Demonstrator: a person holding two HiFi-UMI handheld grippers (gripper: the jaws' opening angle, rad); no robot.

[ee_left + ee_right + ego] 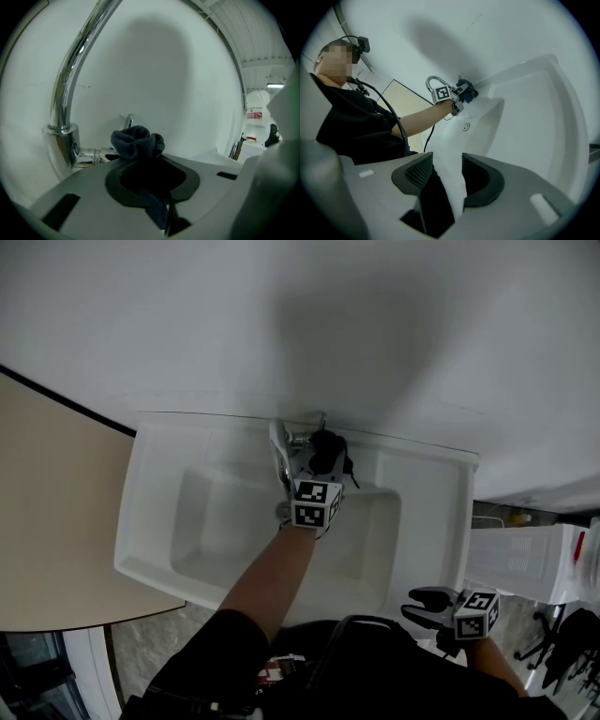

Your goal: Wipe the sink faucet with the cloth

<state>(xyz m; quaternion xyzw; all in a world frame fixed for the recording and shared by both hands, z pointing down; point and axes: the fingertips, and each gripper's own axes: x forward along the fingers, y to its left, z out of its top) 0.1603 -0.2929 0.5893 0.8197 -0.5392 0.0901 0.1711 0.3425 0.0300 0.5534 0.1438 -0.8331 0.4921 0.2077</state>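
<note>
A chrome gooseneck faucet (279,460) rises at the back rim of the white sink (159,521). My left gripper (319,460) is shut on a bunched dark blue cloth (327,450), held just right of the faucet's base. In the left gripper view the cloth (137,142) bulges out of the jaws beside the faucet's side stub, with the spout (70,84) arching up at left and a small lever (128,120) behind. My right gripper (420,604) hangs open by the sink's front right corner, with nothing between its pads (417,172).
A white wall stands directly behind the sink. A beige counter (47,521) adjoins the sink at left. White bins and a chair base (553,643) sit on the floor at right. The person's dark-clothed body (351,122) and a cable are close to the right gripper.
</note>
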